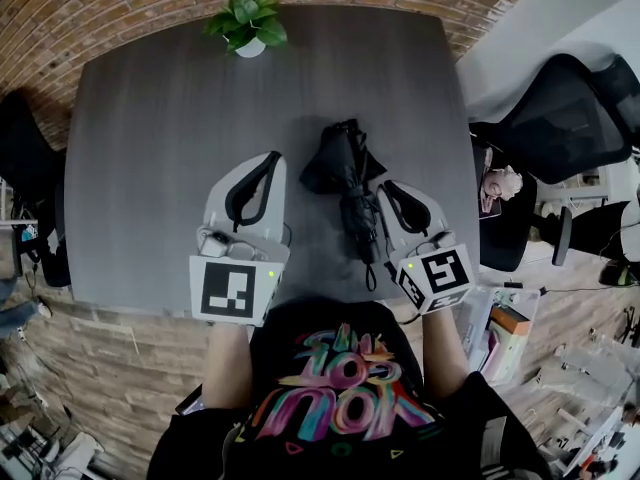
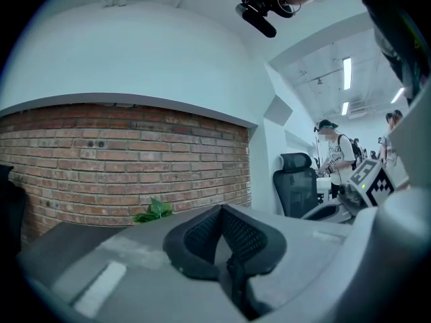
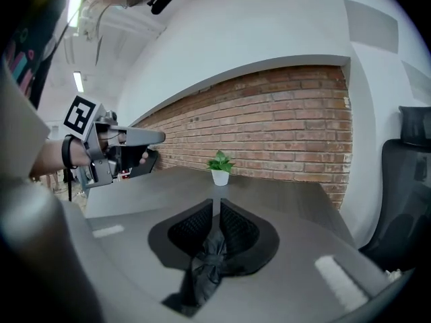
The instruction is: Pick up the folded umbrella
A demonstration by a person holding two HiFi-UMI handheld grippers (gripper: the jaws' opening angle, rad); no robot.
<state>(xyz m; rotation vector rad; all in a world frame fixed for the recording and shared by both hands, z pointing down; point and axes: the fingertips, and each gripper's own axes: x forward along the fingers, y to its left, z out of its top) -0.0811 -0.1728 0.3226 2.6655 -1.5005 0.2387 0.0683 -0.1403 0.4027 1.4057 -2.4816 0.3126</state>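
Observation:
The folded black umbrella lies on the dark grey table, handle and strap toward the near edge. My right gripper sits low against its right side. In the right gripper view its jaws stand only a narrow slit apart, and bunched black umbrella fabric shows in the hollow between the pads; no pad clearly presses on it. My left gripper hangs to the umbrella's left, apart from it. In its own view the left gripper is shut with nothing in it.
A small potted plant stands at the table's far edge, before a brick wall. A black office chair is off the table's right side, and a cluttered bin sits near my right elbow. A person stands far off.

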